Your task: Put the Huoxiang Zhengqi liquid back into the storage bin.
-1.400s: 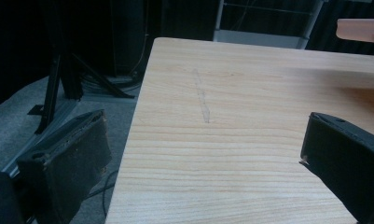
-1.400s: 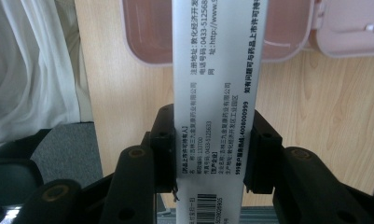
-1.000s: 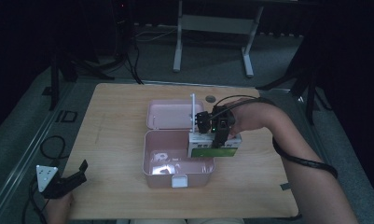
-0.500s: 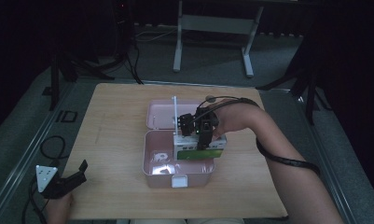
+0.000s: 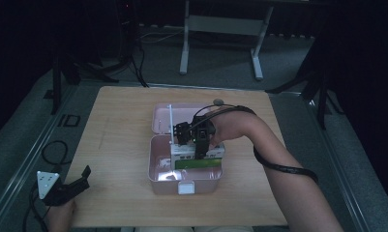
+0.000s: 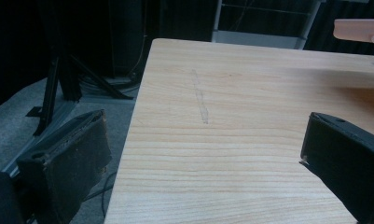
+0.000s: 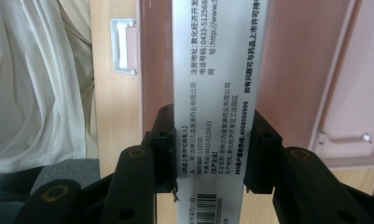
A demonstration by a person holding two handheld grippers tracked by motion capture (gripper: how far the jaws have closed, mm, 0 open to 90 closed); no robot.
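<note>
Right gripper view looks straight along a white carton (image 7: 215, 93) printed with black text and a barcode, clamped across its narrow width between the two black jaws of the right gripper (image 7: 212, 154), which press on its two long edges. Behind the carton lies the inside of a pink box (image 7: 292, 70), with its white latch (image 7: 124, 46) at the near wall and pale cloth beyond the table edge.

From the high view, the carton (image 5: 196, 154) shows a green face and a white face and sits over the open pink box (image 5: 157, 169), just above or inside its front half; whether it touches the bottom cannot be told. The box's lid (image 5: 160, 118) lies flat, hinged open behind it, and a thin white strip stands up near the hinge. The right gripper (image 5: 197, 140) points down onto the carton, the right hand (image 5: 230, 126) behind it and a black cable looped round the forearm.

The box stands near the middle of a light wooden table (image 5: 114, 125). At the table's front left corner the left gripper (image 5: 78, 179) rests well apart from the box, its jaws spread wide with nothing between them, bare tabletop (image 6: 222, 140) ahead of it in the left gripper view.
</note>
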